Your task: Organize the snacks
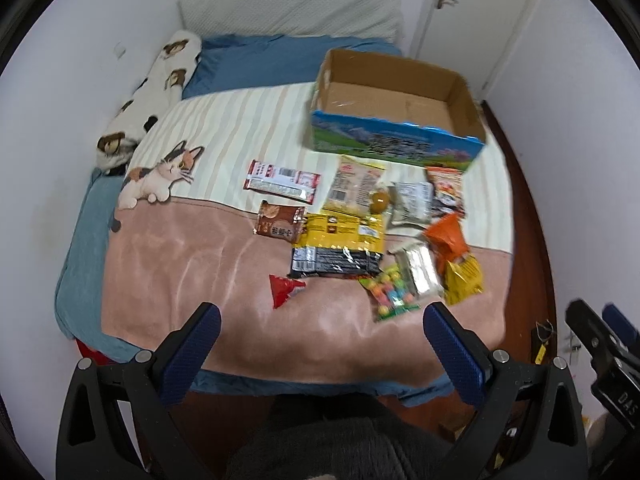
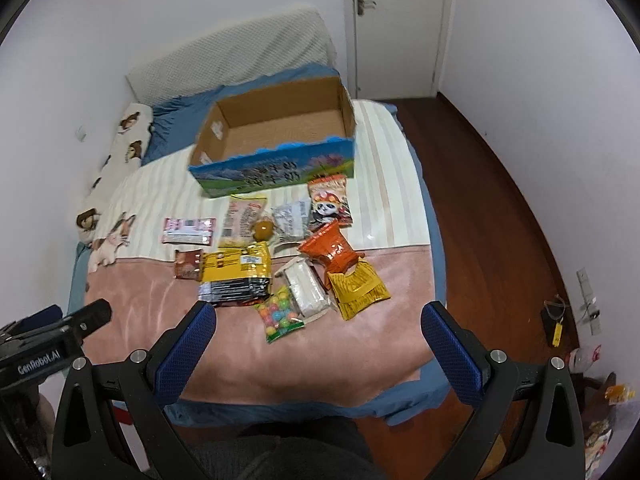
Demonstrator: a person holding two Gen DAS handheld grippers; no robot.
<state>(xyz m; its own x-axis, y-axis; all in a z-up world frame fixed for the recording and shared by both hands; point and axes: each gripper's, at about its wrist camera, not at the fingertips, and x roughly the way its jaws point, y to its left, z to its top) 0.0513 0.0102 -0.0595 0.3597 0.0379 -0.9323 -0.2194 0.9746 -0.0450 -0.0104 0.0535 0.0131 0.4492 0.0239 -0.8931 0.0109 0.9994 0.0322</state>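
An empty cardboard box with a blue printed front stands on the bed's striped part. Several snack packets lie in front of it: a yellow-and-black pack, a bag of coloured candy balls, an orange packet, a yellow packet, a small red packet. My left gripper hangs open above the pink blanket, short of the snacks. My right gripper is open too, with the candy bag lying beyond its fingertips.
The bed has a pink blanket, a cat-print cover, a long cat pillow by the left wall and a blue pillow. Dark wood floor runs along the bed's right side. A white door stands behind.
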